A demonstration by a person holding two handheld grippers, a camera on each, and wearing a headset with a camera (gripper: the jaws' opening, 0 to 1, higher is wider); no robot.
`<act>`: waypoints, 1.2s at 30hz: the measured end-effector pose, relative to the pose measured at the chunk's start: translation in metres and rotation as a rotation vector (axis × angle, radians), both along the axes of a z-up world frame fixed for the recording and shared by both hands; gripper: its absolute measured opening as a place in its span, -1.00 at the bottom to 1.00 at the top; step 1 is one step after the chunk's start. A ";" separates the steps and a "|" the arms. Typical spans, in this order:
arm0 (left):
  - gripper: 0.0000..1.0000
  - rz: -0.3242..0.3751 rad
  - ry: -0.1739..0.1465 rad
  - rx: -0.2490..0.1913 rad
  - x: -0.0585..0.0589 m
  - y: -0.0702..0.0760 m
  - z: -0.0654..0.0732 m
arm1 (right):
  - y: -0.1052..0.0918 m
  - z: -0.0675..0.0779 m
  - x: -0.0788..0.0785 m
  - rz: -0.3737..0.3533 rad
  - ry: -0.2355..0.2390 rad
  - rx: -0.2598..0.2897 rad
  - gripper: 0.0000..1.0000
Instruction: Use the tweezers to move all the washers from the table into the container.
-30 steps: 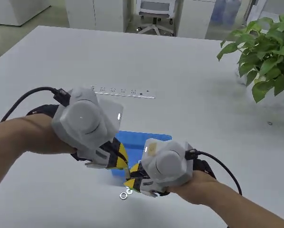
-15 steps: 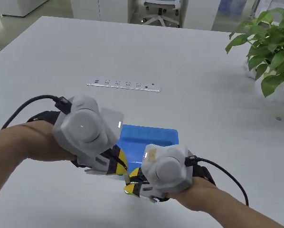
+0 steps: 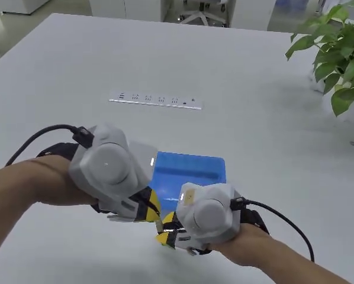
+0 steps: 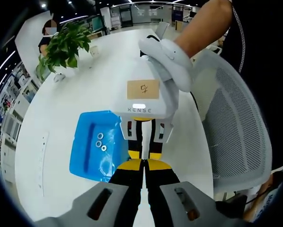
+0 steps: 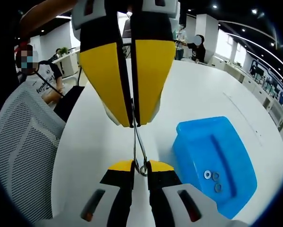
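Note:
The blue container (image 3: 192, 168) lies on the white table (image 3: 236, 83) just beyond both grippers. Three washers (image 4: 101, 142) lie inside it, also seen as washers (image 5: 212, 178) in the right gripper view. My left gripper (image 3: 155, 215) and right gripper (image 3: 165, 228) meet tip to tip at the container's near edge. Thin metal tweezers (image 5: 137, 142) run from the shut yellow jaws of the left gripper (image 5: 133, 120) down into the right gripper (image 5: 141, 166), which is closed around their end. A small ring shows at that end; I cannot tell what it is. The left gripper (image 4: 144, 165) faces the right gripper (image 4: 144, 142).
A white power strip (image 3: 153, 100) lies farther back on the table. A potted plant (image 3: 337, 53) stands at the far right corner. A grey mesh chair (image 5: 23, 151) is beside the table's near edge, and people sit in the background.
The head camera has tilted, so the scene sits higher. Both grippers keep their tip-to-tip pose. Loose washers seen on the table by the right gripper a second ago are now hidden behind it.

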State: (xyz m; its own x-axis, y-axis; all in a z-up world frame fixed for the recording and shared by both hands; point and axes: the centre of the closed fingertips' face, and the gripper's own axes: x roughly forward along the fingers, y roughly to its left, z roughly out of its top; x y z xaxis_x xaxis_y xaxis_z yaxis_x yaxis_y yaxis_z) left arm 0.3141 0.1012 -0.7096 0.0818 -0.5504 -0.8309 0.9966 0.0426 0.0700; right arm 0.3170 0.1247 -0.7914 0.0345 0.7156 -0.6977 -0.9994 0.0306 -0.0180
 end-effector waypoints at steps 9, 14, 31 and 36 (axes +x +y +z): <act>-0.90 -0.002 -0.001 -0.005 0.003 -0.003 0.000 | 0.000 -0.002 0.001 -0.017 0.017 0.009 -0.76; -0.90 0.003 0.004 -0.010 0.005 -0.005 0.000 | 0.000 -0.002 0.001 -0.028 0.024 0.006 -0.78; -0.90 0.000 0.008 -0.013 0.001 -0.006 0.002 | -0.002 0.000 -0.002 -0.028 0.031 0.004 -0.81; -0.90 -0.001 0.000 -0.014 0.001 -0.007 0.007 | -0.002 0.005 -0.002 -0.027 0.018 0.005 -0.81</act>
State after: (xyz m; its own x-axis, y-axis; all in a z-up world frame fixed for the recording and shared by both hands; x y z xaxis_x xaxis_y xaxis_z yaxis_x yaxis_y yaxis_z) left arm 0.3148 0.0947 -0.7022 0.0819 -0.5625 -0.8228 0.9966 0.0429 0.0698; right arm 0.3150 0.1225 -0.7865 0.0411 0.7180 -0.6949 -0.9983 0.0576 0.0004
